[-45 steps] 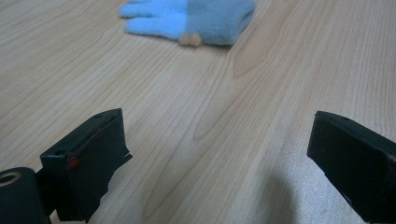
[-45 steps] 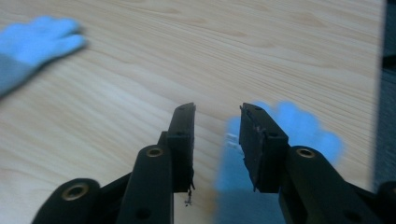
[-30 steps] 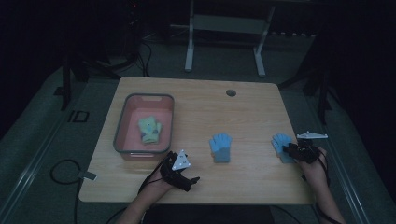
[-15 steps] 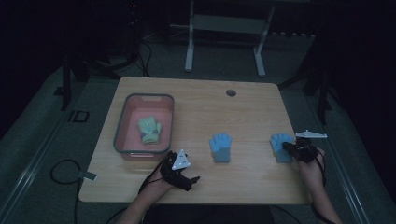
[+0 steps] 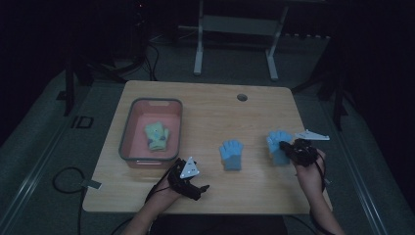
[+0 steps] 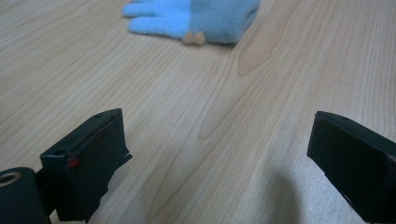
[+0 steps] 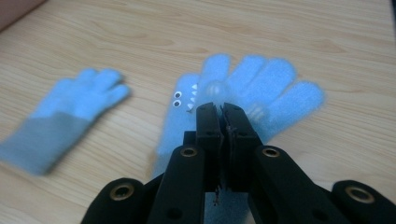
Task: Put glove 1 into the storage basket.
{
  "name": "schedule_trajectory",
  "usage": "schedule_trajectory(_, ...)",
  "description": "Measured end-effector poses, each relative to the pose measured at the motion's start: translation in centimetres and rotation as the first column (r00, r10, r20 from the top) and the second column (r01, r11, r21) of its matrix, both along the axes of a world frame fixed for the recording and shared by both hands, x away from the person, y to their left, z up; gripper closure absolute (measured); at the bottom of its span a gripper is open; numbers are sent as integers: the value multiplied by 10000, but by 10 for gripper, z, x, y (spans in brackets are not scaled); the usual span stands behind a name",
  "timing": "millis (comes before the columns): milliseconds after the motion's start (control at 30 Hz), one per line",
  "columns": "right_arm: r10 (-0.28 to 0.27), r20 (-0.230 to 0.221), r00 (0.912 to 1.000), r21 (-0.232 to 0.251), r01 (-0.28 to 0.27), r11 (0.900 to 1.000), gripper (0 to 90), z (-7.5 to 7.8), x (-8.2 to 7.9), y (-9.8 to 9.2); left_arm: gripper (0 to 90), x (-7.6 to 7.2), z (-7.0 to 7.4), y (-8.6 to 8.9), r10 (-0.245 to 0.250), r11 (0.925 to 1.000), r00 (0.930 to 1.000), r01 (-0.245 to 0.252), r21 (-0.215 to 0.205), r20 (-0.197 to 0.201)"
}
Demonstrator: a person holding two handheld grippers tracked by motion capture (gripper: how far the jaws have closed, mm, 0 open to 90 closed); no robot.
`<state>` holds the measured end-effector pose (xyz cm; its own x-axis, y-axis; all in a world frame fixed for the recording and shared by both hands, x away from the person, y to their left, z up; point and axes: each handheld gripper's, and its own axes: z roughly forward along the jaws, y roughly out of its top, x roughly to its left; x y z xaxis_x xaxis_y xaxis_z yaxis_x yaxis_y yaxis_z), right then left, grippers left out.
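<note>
Leftmost, a pink tray (image 5: 128, 131) already holds a green glove (image 5: 156, 136). Just below it, the left gripper (image 5: 195, 188) rests on the tabletop (image 5: 205, 105) with its fingers (image 6: 86, 161) spread wide and empty. A blue glove (image 5: 231, 154) lies mid-table. Farther right, the right gripper (image 5: 284, 145) has just closed its fingers (image 7: 210, 126) tight on the second blue glove (image 7: 261, 93). Lift it clear before carrying it traywards, keeping the pinch firm so the fabric doesn't slip.

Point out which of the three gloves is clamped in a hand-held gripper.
The blue glove at the table's right, pinched by the shut right hand-held gripper. The other blue glove lies free mid-table, and the yellow-green glove sits in the pink bin.
</note>
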<state>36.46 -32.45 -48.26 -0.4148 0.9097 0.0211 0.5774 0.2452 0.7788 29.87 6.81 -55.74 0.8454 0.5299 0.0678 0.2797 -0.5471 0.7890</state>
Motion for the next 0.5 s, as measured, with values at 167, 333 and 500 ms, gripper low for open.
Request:
schedule_trajectory(167,-41,-198,9998,148,44,9999,862,-3,-2,28,47,0,0,0,-29,10000,10000,29,-73,-35)
schedule_trajectory(333,29,-370,9993,147,-24,9999,862,-17,-3,47,47,-1,0,0,-68,10000,10000,68,-36,-32)
schedule_trajectory(500,37,-531,9986,-176,-46,9998,861,-29,-2,55,47,-1,0,-1,-90,10000,10000,90,1,-23)
